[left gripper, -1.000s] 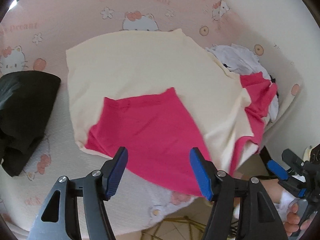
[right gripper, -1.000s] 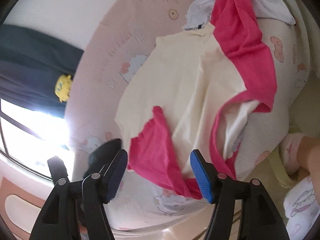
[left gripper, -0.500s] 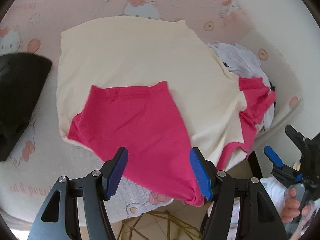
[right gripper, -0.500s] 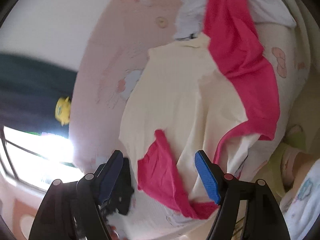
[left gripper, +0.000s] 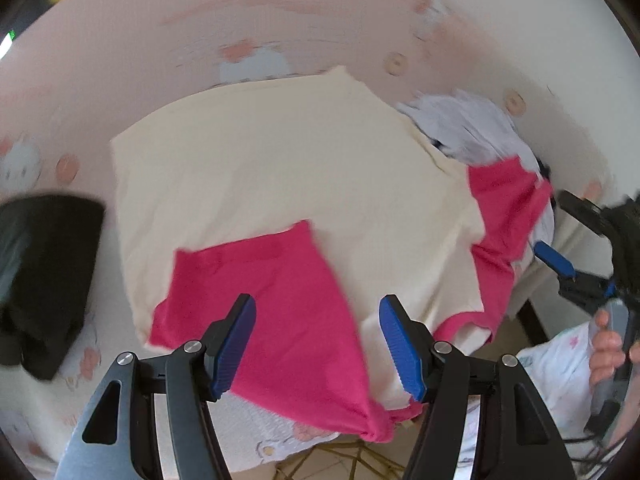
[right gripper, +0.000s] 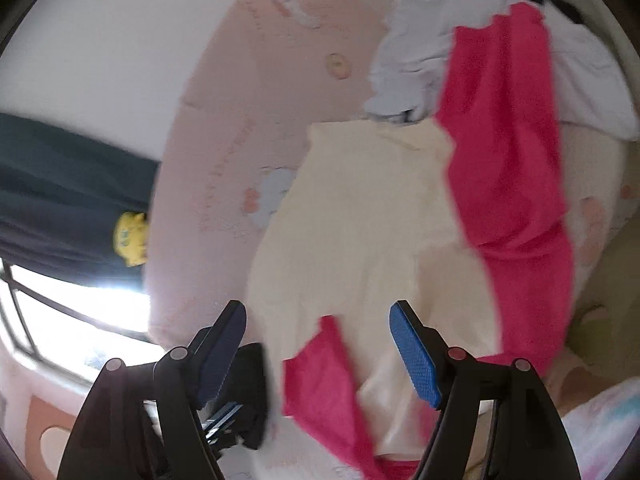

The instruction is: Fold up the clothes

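The cream-and-pink shirt (left gripper: pixel 288 184) lies spread on the bed (left gripper: pixel 200 40), its hem overhanging the near edge. The left gripper (left gripper: pixel 316 344) and right gripper (right gripper: pixel 316 356) hover with jaws apart, holding nothing. Risk: an uneven pull drags the shirt off the bed.

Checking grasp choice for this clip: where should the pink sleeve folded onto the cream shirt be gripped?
Probably at the pink sleeve's loose lower edge, coming from the bed's near side with the left gripper; that edge hangs free over the cream shirt.
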### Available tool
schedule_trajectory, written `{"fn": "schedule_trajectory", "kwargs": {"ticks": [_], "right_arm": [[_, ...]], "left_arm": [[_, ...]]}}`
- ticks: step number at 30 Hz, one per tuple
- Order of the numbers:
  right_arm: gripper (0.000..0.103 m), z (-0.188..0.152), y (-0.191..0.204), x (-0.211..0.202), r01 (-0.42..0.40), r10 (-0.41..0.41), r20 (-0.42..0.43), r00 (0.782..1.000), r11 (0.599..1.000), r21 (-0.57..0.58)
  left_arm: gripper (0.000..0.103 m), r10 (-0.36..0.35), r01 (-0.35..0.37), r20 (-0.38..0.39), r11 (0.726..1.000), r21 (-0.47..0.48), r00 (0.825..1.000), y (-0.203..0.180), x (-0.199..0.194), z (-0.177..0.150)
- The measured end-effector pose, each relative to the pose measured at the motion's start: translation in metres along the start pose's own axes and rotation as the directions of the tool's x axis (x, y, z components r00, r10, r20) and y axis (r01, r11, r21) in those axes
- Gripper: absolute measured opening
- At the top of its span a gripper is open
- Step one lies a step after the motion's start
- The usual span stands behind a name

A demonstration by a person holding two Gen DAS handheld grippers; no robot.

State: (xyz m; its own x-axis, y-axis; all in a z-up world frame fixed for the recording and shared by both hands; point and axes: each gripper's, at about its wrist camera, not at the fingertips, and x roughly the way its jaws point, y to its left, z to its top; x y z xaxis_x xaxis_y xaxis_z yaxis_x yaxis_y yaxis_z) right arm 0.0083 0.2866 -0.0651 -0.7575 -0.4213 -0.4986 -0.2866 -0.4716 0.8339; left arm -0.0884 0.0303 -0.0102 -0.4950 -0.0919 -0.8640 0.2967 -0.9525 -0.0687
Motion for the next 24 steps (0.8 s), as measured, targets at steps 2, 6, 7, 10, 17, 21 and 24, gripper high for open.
{"fn": "schedule_trajectory", "kwargs": {"ticks": [2, 6, 7, 10, 17, 21, 24], "right_arm": [[0.074, 0.008, -0.015, 0.001, 0.072, -0.071, -0.029, 0.997, 0.997, 0.042], [0.074, 0.028, -0.045, 0.005, 0.165, -0.152, -0.117, 0.981, 0.98, 0.113], [0.074, 0.033, -0.051, 0.005, 0.18, -0.165, -0.133, 0.977, 0.977, 0.115], [0.074, 0.04, -0.071, 0.006, 0.235, -0.214, -0.18, 0.96, 0.967, 0.103], [0.074, 0.027, -0.123, 0.007, 0.286, -0.236, -0.255, 0.938, 0.941, 0.182], [0.074, 0.021, -0.138, 0.019, 0.287, -0.21, -0.294, 0.933, 0.925, 0.248], [0.074, 0.02, -0.138, 0.024, 0.305, -0.23, -0.31, 0.923, 0.926, 0.222]], "left_arm": [[0.062, -0.006, 0.007, -0.008, 0.997, 0.071, 1.0, -0.025, 0.008, 0.006], [0.062, -0.065, 0.075, -0.062, 0.982, 0.173, 0.996, -0.072, 0.028, 0.01], [0.062, -0.073, 0.087, -0.079, 0.975, 0.203, 0.994, -0.083, 0.034, 0.008], [0.062, -0.085, 0.12, -0.128, 0.947, 0.299, 0.988, -0.116, 0.052, 0.002], [0.062, -0.103, 0.196, -0.244, 0.897, 0.395, 0.964, -0.163, 0.087, -0.013], [0.062, -0.169, 0.261, -0.302, 0.918, 0.297, 0.938, -0.166, 0.101, -0.008], [0.062, -0.157, 0.251, -0.314, 0.925, 0.285, 0.936, -0.172, 0.112, -0.006]]}}
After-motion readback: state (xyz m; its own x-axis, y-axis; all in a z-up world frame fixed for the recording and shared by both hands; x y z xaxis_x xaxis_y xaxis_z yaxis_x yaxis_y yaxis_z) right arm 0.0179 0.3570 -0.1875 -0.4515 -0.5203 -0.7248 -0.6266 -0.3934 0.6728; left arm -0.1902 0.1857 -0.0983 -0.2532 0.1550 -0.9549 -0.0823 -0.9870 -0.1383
